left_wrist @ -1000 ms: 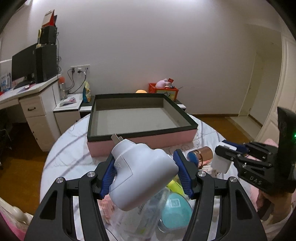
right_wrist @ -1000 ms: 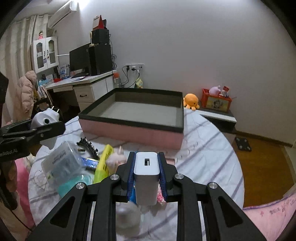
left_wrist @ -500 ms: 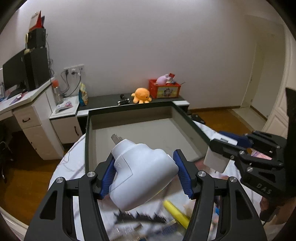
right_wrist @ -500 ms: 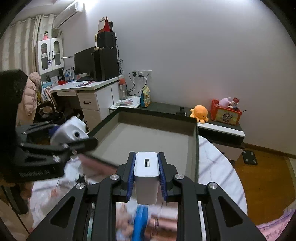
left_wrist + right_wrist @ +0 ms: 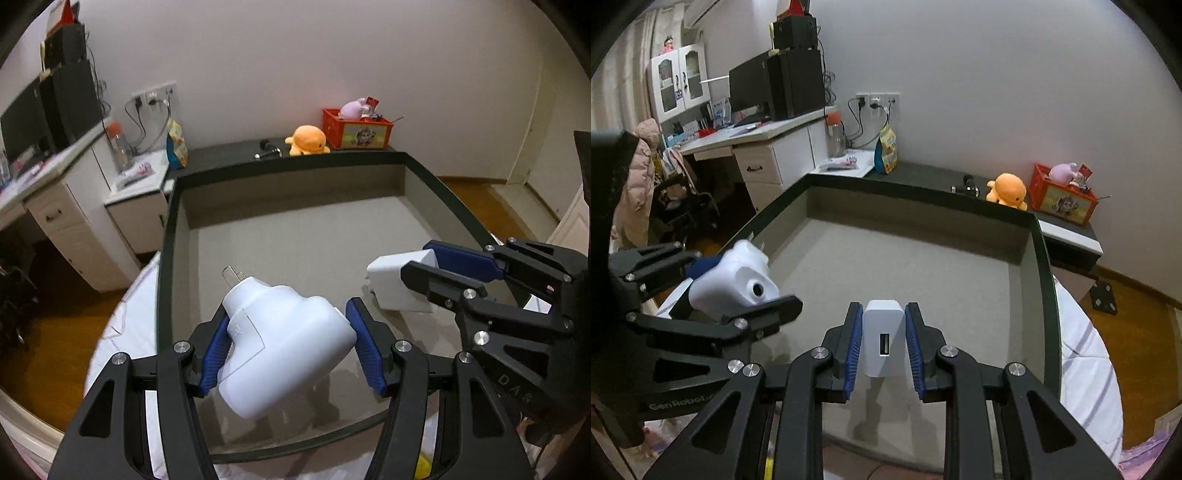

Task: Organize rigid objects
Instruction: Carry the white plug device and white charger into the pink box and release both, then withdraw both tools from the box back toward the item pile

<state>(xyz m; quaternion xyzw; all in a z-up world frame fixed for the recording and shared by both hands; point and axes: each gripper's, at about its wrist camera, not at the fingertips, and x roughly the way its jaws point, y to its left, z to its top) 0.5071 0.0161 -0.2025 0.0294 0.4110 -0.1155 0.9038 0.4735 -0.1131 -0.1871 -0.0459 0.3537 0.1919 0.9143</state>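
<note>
My left gripper [image 5: 286, 328] is shut on a rounded white plug-in device [image 5: 280, 350] with metal prongs, held over the near left part of a large dark-rimmed box [image 5: 164, 258]. My right gripper [image 5: 882, 328] is shut on a white USB charger block [image 5: 882, 338], held over the box's grey floor [image 5: 905, 266] near its front edge. The charger also shows in the left wrist view [image 5: 395, 280], to the right of the plug-in device. The plug-in device shows in the right wrist view [image 5: 733, 278] at the left. The box holds nothing else.
The box sits on a round table with a white patterned cloth [image 5: 1086, 373]. Behind it a low dark shelf carries an orange plush octopus [image 5: 308, 139] and a red crate [image 5: 356, 127]. A white desk with drawers [image 5: 764, 155] stands at the left.
Both grippers have moved forward and over the box with their objects still held. The cluttered items on the table have dropped out of view below.
</note>
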